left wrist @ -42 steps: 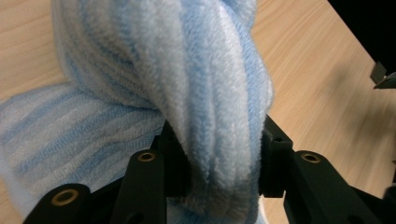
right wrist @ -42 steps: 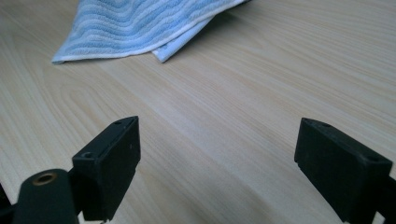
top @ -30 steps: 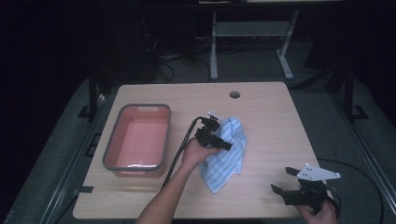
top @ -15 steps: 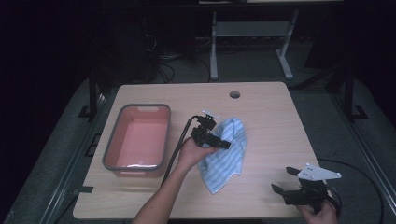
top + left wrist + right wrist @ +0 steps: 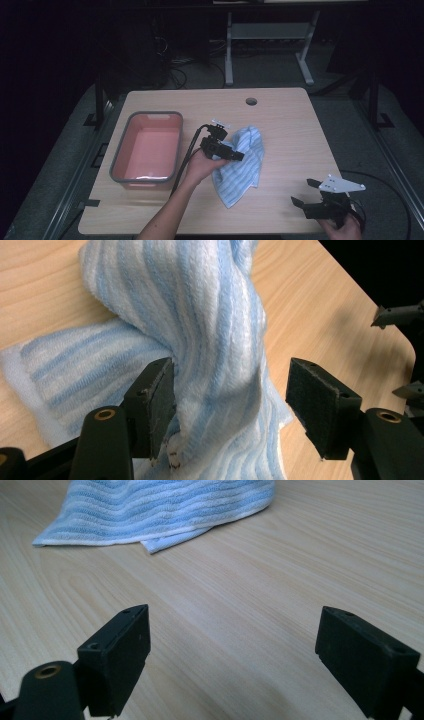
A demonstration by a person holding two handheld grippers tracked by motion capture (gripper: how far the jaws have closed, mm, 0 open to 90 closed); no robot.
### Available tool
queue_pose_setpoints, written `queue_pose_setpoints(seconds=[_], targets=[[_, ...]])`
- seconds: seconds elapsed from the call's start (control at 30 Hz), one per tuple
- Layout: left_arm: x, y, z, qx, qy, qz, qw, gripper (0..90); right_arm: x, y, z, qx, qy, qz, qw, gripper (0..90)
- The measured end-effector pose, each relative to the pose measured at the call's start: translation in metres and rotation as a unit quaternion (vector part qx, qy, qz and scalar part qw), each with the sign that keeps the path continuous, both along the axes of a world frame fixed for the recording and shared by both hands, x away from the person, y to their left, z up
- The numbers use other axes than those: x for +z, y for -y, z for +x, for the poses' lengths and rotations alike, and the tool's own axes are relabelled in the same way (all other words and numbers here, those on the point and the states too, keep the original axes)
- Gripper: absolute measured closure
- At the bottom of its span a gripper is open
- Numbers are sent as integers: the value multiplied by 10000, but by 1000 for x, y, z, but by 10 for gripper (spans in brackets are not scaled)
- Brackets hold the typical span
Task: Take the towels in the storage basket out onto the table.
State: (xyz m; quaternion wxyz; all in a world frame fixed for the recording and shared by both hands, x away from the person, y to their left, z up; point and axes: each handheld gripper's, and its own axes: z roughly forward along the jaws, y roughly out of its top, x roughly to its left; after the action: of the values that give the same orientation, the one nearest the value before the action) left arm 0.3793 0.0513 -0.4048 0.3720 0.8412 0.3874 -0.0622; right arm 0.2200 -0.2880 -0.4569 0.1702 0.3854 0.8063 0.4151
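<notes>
Left to right: a grey-rimmed pink plastic tub (image 5: 146,147) is sitting near the counter's (image 5: 290,115) left edge; the left tool (image 5: 230,400), jaws parted, is straddling a raised fold of the blue-striped terry towel (image 5: 242,164) mid-counter; the right tool (image 5: 306,196), released, is idling at the near right corner.

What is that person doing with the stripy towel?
A person holds a gripper in each hand at a wooden table. The left gripper is over a blue-and-white striped towel, jaws open around a raised fold, one jaw touching it. The right gripper rests open near the table's corner, holding nothing. A pink tub sits beside the towel.
</notes>
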Motion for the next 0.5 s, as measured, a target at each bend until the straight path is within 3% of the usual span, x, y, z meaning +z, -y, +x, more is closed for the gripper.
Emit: queue_pose_setpoints(seconds=[0.5], targets=[[1,-10,-8,90,25,-166,9998,274,1,-1,1,-15,-6,-7,10000,139]])
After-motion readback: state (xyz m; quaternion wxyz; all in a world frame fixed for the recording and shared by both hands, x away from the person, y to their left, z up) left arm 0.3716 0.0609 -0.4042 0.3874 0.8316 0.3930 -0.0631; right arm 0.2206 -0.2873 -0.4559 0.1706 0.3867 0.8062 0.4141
